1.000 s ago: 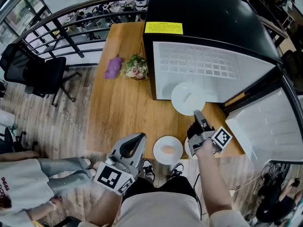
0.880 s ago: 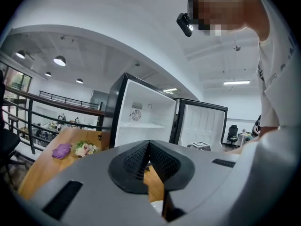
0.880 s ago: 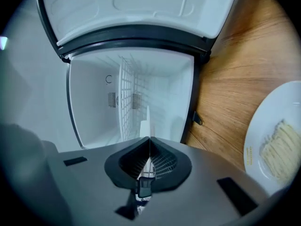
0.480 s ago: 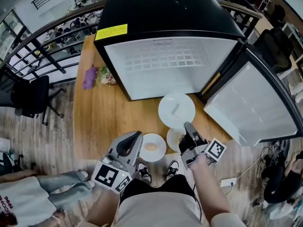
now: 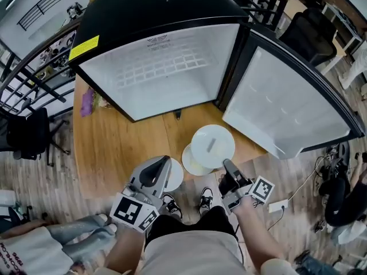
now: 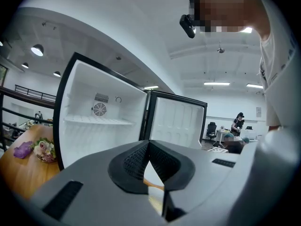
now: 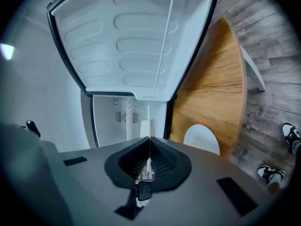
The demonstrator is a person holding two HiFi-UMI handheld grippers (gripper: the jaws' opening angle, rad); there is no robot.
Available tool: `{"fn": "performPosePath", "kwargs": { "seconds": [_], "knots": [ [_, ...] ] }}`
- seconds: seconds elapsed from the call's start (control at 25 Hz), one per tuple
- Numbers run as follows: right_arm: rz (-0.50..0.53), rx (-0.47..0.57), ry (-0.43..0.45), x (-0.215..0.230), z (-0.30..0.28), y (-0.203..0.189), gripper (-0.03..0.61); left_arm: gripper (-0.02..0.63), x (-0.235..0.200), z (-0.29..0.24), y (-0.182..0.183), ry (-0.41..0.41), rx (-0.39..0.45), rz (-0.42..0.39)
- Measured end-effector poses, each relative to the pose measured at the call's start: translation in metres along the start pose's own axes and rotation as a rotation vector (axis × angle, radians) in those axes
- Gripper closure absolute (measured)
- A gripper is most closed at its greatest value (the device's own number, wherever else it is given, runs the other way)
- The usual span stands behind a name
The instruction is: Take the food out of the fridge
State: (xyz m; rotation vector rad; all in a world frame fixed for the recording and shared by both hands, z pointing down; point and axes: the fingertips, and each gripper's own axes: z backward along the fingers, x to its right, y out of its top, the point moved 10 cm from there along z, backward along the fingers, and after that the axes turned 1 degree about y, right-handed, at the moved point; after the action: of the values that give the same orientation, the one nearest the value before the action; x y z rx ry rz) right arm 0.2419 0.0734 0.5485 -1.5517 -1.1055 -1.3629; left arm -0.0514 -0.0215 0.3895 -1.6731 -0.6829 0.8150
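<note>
fridge (image 5: pixel 155 4) on table (image 5: pixel 126 148), plates (image 5: pixel 190 162) in frt, flowers (image 6: pixel 43 149) L of fridge

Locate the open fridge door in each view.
Head view: fridge door, right side, swung open.
Left gripper view: just right of centre.
Right gripper view: fills the top.
Shared landmark: the fridge's white interior, next to the door's hinge edge.

1. Small white plate (image 5: pixel 175 175): mostly hidden behind the grey left gripper (image 5: pixel 165 164).
2. Cream plate (image 5: pixel 191 160): half covered by the large white round plate (image 5: pixel 213 145).
3. Purple object (image 5: pixel 86 103) beside the black fridge (image 5: pixel 155 4): too small to identify.
</note>
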Motion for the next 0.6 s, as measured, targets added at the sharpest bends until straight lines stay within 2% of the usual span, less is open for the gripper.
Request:
{"fn": "performPosePath", "kwargs": {
  "seconds": [0.28, 0.6],
  "knots": [
    [-0.003, 0.032, -0.054, 0.033, 0.044, 0.018, 0.555, 0.609, 0.021, -0.016, -0.006, -0.027, -0.020, 0.002],
    [-0.037, 0.070, -0.059, 0.072, 0.068, 0.037, 0.555, 0.609, 0.050, -0.034, -0.019, -0.072, -0.049, -0.001]
  ]
}}
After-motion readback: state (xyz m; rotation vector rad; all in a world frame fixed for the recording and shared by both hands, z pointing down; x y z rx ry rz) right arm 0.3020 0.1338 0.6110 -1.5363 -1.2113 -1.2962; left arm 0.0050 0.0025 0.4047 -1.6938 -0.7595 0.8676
